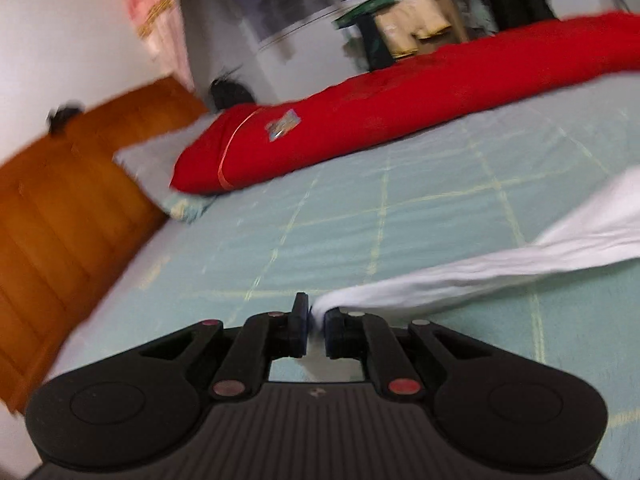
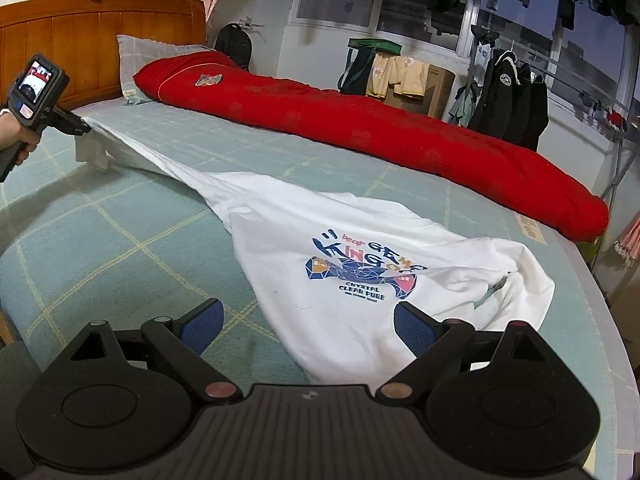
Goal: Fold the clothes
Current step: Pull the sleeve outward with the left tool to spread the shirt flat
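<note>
Two grippers are in play, and nearest us the right gripper [image 2: 308, 326] hovers with its blue-padded fingers [image 2: 202, 326] spread wide and empty over the near hem of the white cotton T-shirt with the blue printed logo [image 2: 360, 264], which lies stretched across the pale green checked bedsheet [image 2: 120, 248]. Farther off, the left gripper [image 1: 316, 326] has its fingers pinched tight on a corner of the shirt, drawing it taut. We judge we are spreading the garment flat before the first fold, so next the right should pinch the near hem.
</note>
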Available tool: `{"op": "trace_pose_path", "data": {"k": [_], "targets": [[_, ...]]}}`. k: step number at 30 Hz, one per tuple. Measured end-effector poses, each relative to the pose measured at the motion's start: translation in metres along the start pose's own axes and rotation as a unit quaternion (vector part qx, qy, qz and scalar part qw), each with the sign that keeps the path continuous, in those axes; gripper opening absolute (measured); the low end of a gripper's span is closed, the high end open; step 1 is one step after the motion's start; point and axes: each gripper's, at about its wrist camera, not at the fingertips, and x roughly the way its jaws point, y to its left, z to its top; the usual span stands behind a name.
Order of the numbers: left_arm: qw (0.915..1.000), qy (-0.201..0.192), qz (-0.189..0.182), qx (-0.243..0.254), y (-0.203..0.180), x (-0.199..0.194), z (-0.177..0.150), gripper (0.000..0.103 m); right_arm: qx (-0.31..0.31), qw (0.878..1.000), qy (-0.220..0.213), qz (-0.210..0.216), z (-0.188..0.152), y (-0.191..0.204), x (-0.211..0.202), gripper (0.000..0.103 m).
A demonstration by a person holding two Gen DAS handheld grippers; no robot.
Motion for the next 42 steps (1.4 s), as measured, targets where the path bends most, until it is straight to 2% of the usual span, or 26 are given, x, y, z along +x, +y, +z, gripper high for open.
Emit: {"op": "trace_pose_path", "data": {"k": [3, 7, 11, 12, 14, 15, 17, 19, 21, 24, 27, 29, 32, 35, 37, 39, 41, 42], "targets": [[0.9969, -0.026, -0.052, 0.053, -0.032, -0.010, -0.002, 0.006, 0.000, 1.000, 0.003, 0.003, 0.000, 0.002, 0.002, 0.095], [0.9877, -0.017, -0.133, 0.080, -0.070, -0.020, -0.008, 0.007, -0.006, 1.000, 0.002, 0.004, 0.002, 0.006, 0.001, 0.095], [0.9791, 0.016, -0.197, 0.047, -0.085, -0.022, -0.015, 0.012, -0.005, 1.000, 0.000, 0.003, 0.002, 0.006, -0.002, 0.095], [0.9768, 0.023, -0.210, 0.036, -0.084, -0.022, -0.017, 0.017, -0.004, 1.000, 0.000, 0.003, 0.002, 0.005, -0.003, 0.095], [0.9711, 0.026, -0.237, 0.010, -0.076, -0.025, -0.019, 0.023, -0.003, 1.000, -0.001, 0.003, 0.001, 0.004, -0.003, 0.095], [0.9670, 0.030, -0.253, -0.007, -0.068, -0.028, -0.020, 0.030, -0.002, 1.000, 0.000, 0.003, 0.001, 0.003, -0.004, 0.095], [0.9590, 0.033, -0.280, -0.030, -0.051, -0.030, -0.022, 0.037, -0.001, 1.000, -0.001, 0.004, 0.001, 0.002, -0.003, 0.095], [0.9525, 0.031, -0.299, -0.048, -0.036, -0.040, -0.026, 0.042, 0.001, 1.000, -0.002, 0.005, 0.001, 0.001, -0.003, 0.095], [0.9490, 0.020, -0.306, -0.074, -0.025, -0.058, -0.037, 0.044, 0.004, 1.000, -0.004, 0.009, 0.001, 0.000, -0.002, 0.095], [0.9441, 0.001, -0.300, -0.137, 0.002, -0.060, -0.045, 0.044, 0.005, 1.000, -0.004, 0.012, 0.001, 0.001, -0.001, 0.095], [0.9387, 0.011, -0.274, -0.209, 0.023, -0.039, -0.053, 0.044, 0.004, 1.000, -0.002, 0.013, 0.001, 0.002, 0.001, 0.095], [0.9369, 0.028, -0.254, -0.239, 0.027, -0.021, -0.060, 0.043, 0.005, 1.000, 0.000, 0.012, 0.001, 0.003, 0.002, 0.095], [0.9395, 0.047, -0.226, -0.253, 0.020, 0.006, -0.066, 0.043, 0.000, 1.000, 0.003, 0.010, 0.001, 0.005, 0.001, 0.095], [0.9387, 0.064, -0.219, -0.258, 0.007, 0.025, -0.068, 0.043, -0.004, 1.000, 0.007, 0.003, 0.002, 0.005, 0.003, 0.095], [0.9431, 0.064, -0.208, -0.252, -0.003, 0.027, -0.065, 0.039, -0.004, 1.000, 0.008, 0.000, 0.004, 0.004, 0.003, 0.095], [0.9481, 0.060, -0.207, -0.234, -0.009, 0.024, -0.059, 0.018, -0.004, 1.000, 0.008, -0.001, 0.005, 0.005, 0.004, 0.095], [0.9506, 0.058, -0.206, -0.225, -0.009, 0.020, -0.054, 0.006, -0.006, 1.000, 0.009, 0.001, 0.006, 0.006, 0.006, 0.095], [0.9517, 0.055, -0.202, -0.224, -0.006, 0.017, -0.052, 0.005, -0.008, 1.000, 0.009, 0.001, 0.007, 0.007, 0.006, 0.095]]}}
